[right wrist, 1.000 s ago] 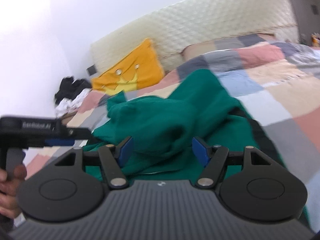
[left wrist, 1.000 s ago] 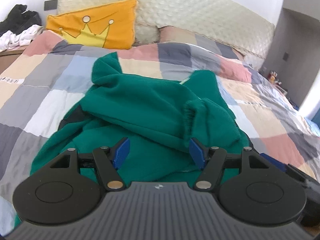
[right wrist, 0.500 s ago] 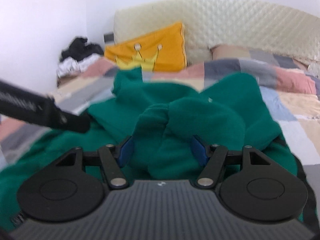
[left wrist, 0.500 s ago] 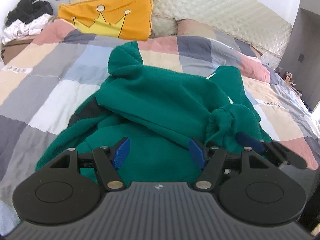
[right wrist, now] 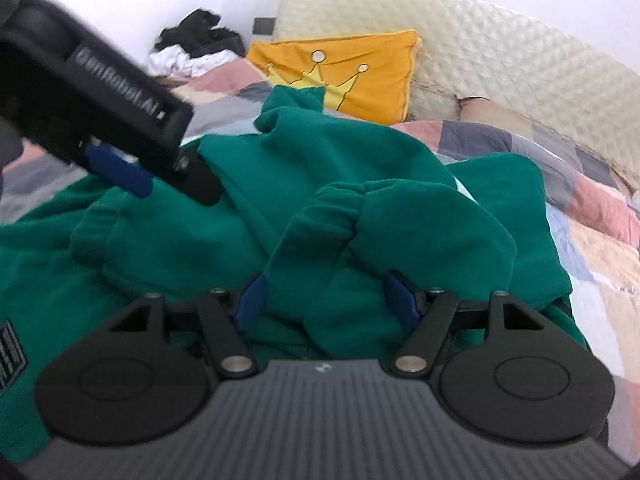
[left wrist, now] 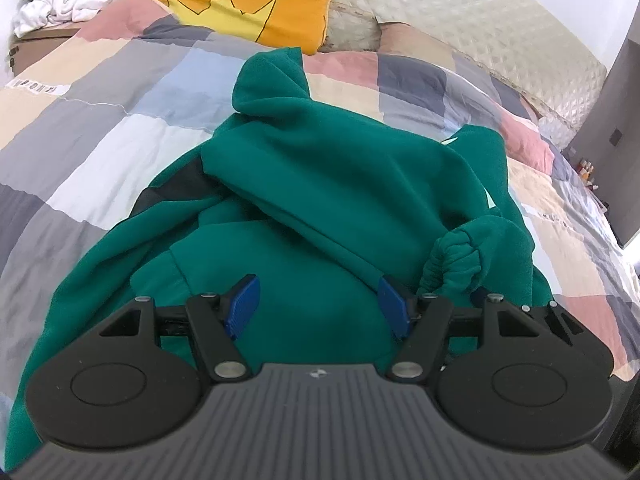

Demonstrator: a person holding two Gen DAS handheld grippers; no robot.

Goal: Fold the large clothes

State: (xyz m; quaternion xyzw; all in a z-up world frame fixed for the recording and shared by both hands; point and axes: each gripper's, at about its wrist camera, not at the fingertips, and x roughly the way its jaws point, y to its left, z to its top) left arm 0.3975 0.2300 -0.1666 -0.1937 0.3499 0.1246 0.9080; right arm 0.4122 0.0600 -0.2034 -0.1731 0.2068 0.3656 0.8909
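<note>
Green hoodie (left wrist: 340, 200) lies bunched beneath both wide-open, empty grippers; only the right view shows the left gripper (right wrist: 120, 168).

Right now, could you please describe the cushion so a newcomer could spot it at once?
Start at the quilted cream headboard of the bed. Leaning against it, beyond the green hoodie, stands the cushion. It alone is bright orange, with a yellow crown.

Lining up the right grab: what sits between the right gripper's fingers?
In the right wrist view, a bunched cuffed sleeve of the green hoodie sits between the open right gripper pads.
</note>
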